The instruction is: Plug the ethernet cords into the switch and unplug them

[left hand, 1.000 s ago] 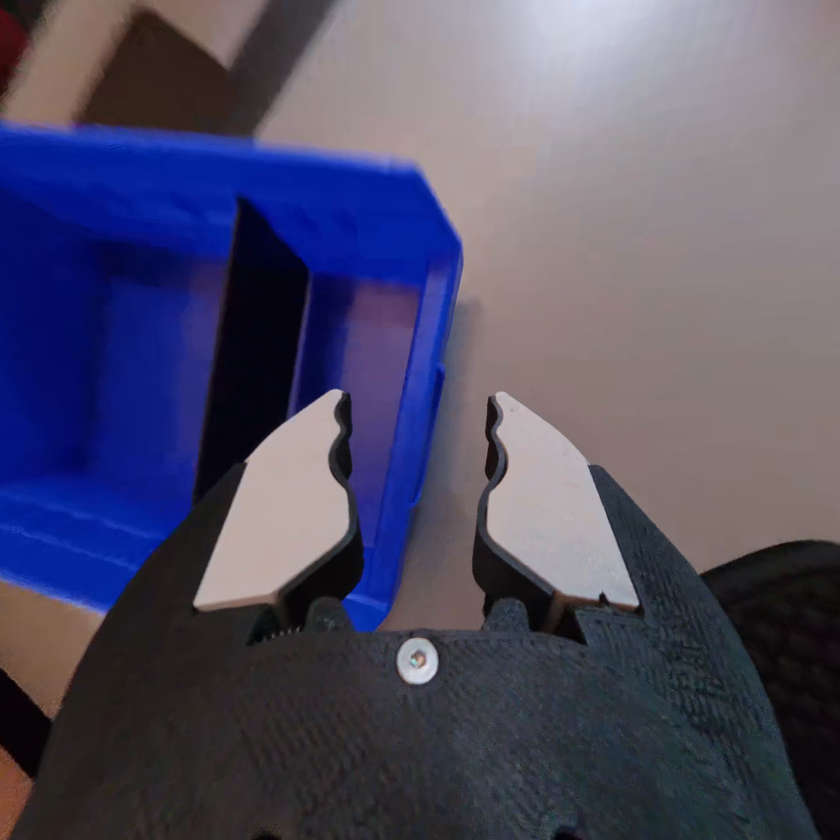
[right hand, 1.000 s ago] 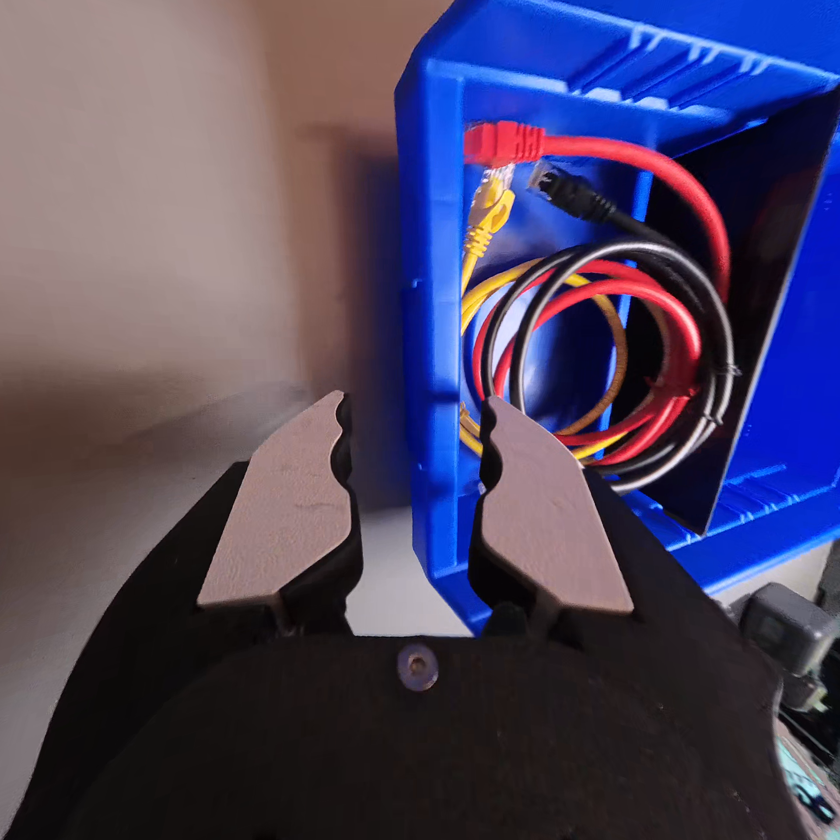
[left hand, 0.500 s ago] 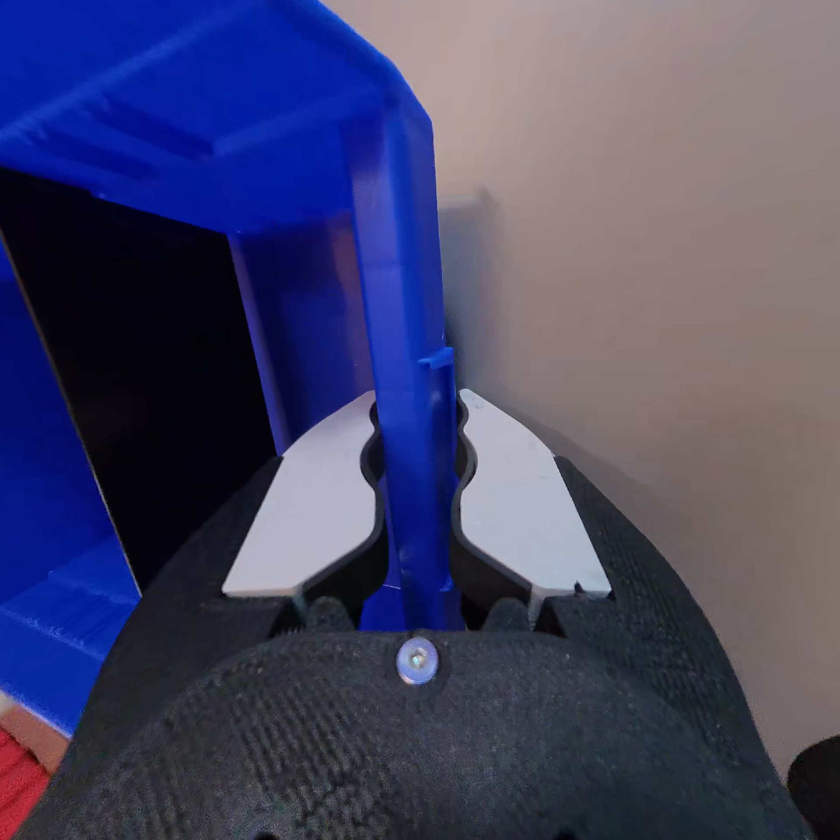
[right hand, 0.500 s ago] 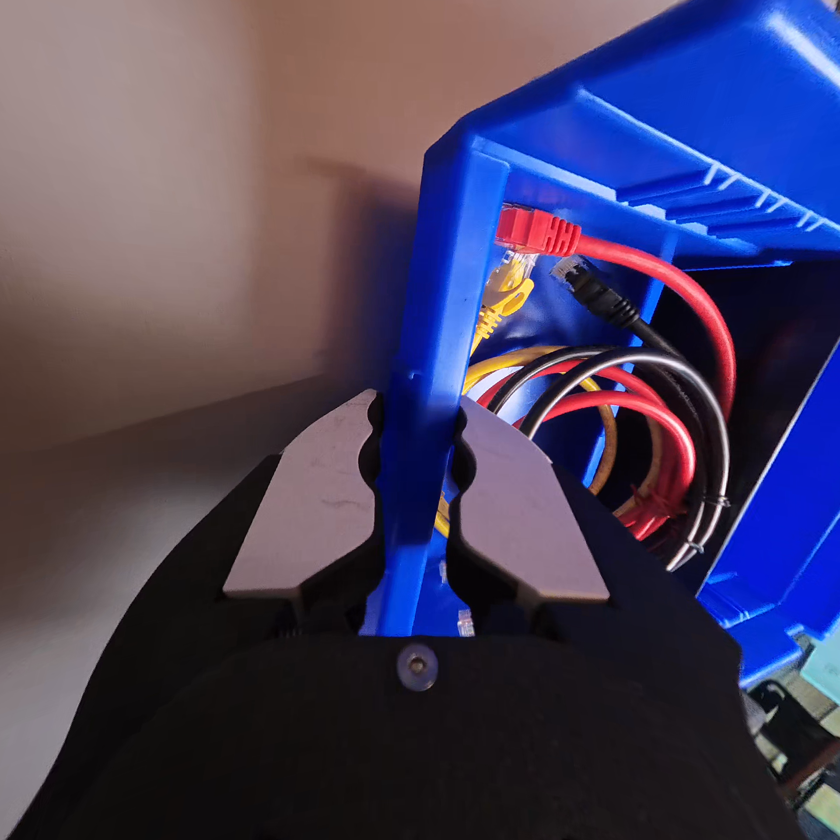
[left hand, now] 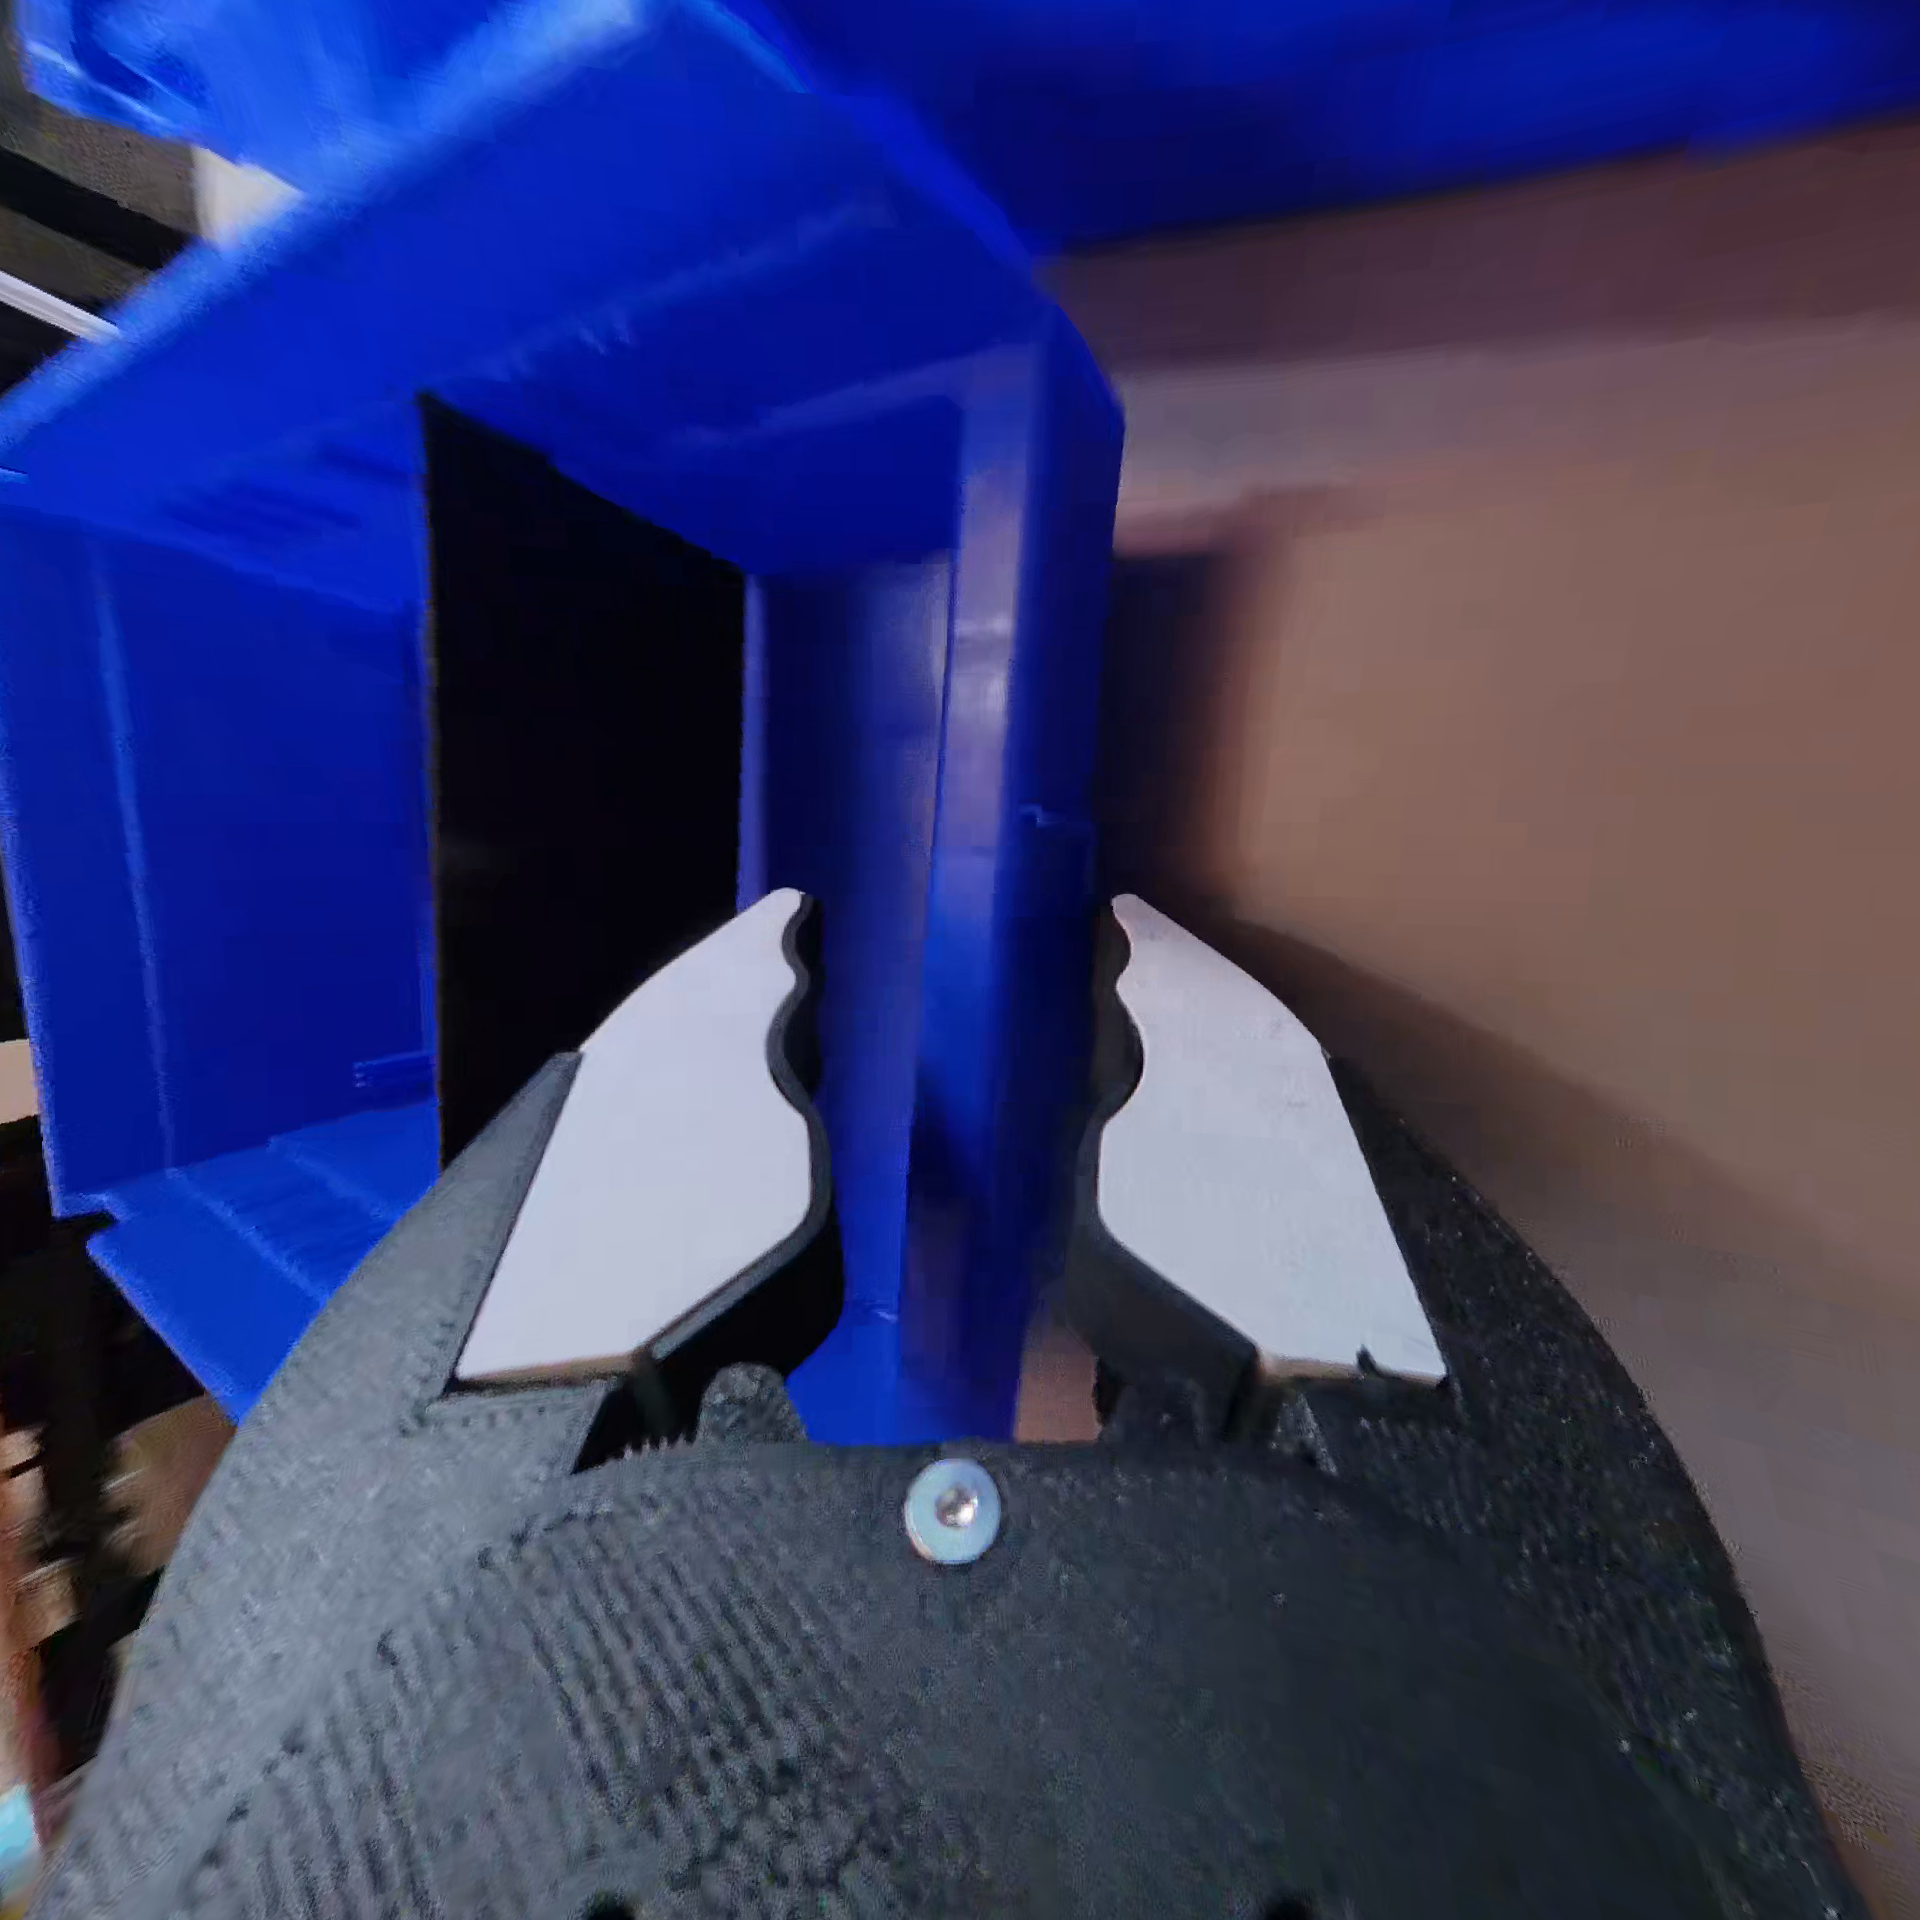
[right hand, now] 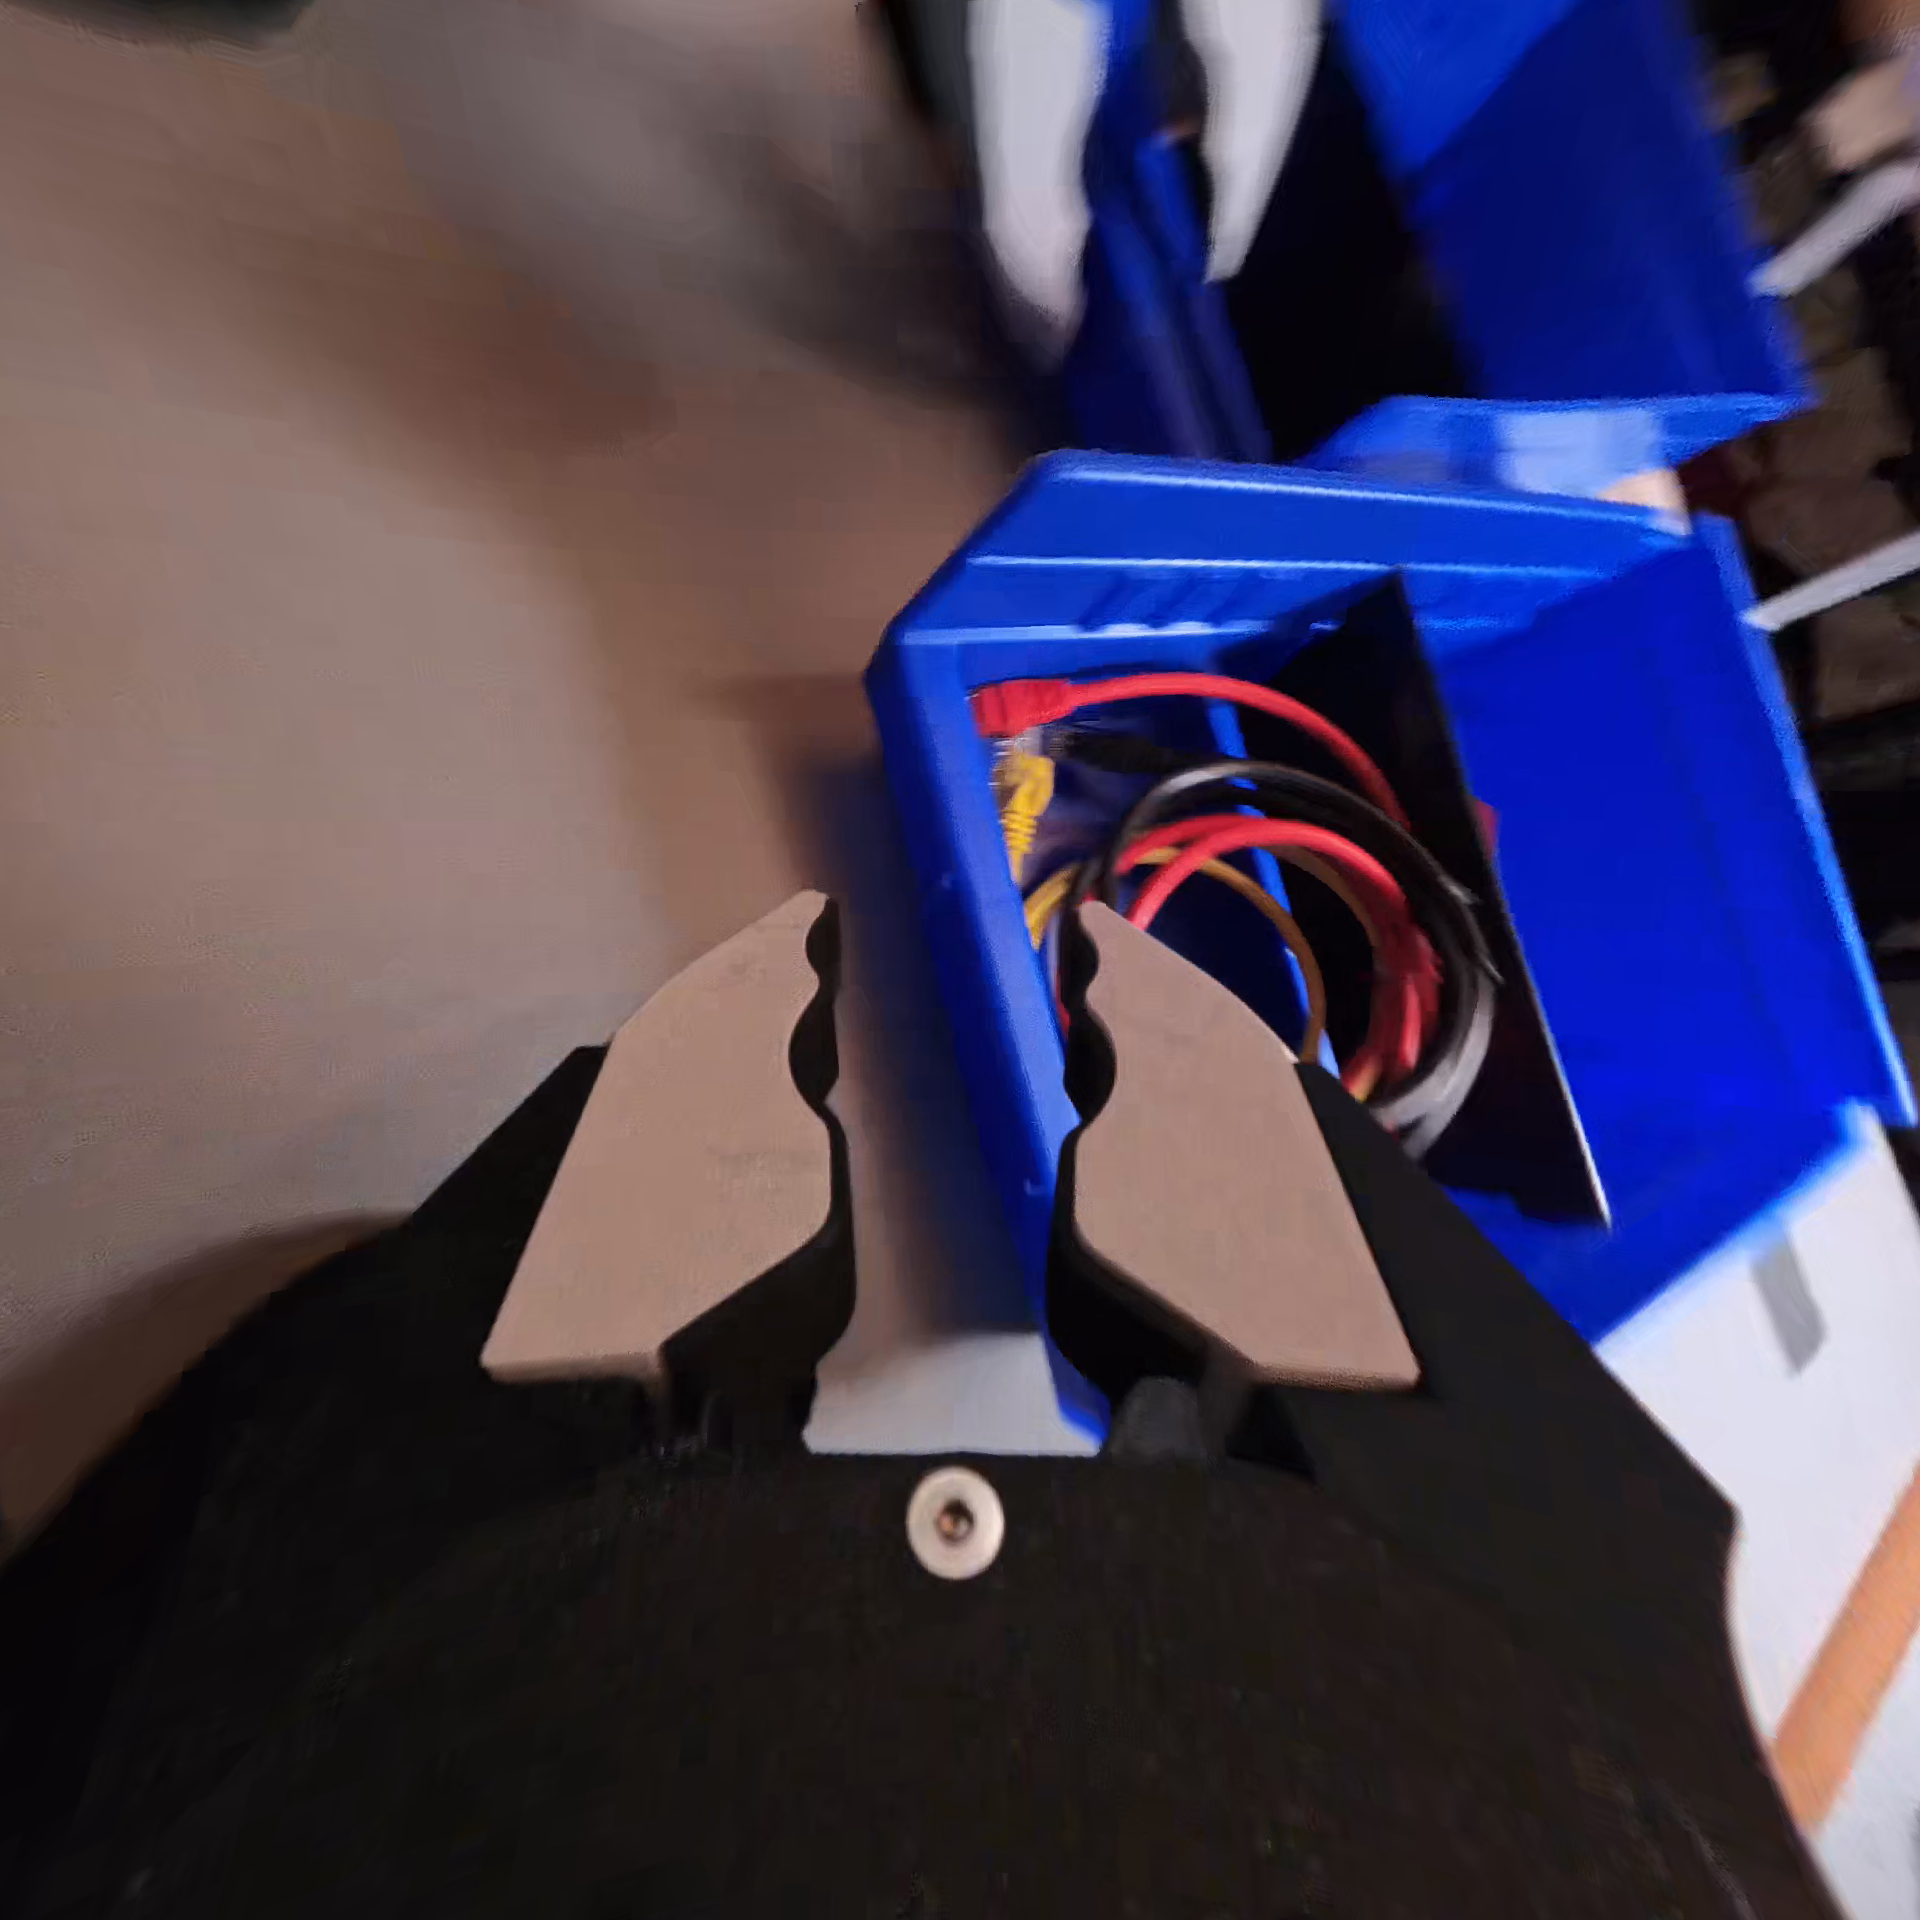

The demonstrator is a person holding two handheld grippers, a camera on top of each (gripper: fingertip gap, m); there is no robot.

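Matte tan tabletop (right hand: 364,644), glossy blue plastic bin (right hand: 966,935), coiled ethernet cords (right hand: 1299,883), both tools spread astride its walls: left tool (left hand: 954,914), right tool (right hand: 956,914)

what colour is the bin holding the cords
Blue bin; the right wrist view shows it best, coiled cords inside.

Coiled red, yellow, black ethernet cords (right hand: 1299,894)

- A plain beige-brown tabletop (left hand: 1558,831) fills the right half of the left wrist view, and the left of the right wrist view.
- At lower right in the right wrist view lies a pale surface (right hand: 1704,1455) with an orange edge strip (right hand: 1839,1662).
- Dark clutter (right hand: 1860,260), too blurred to identify, sits at upper right.
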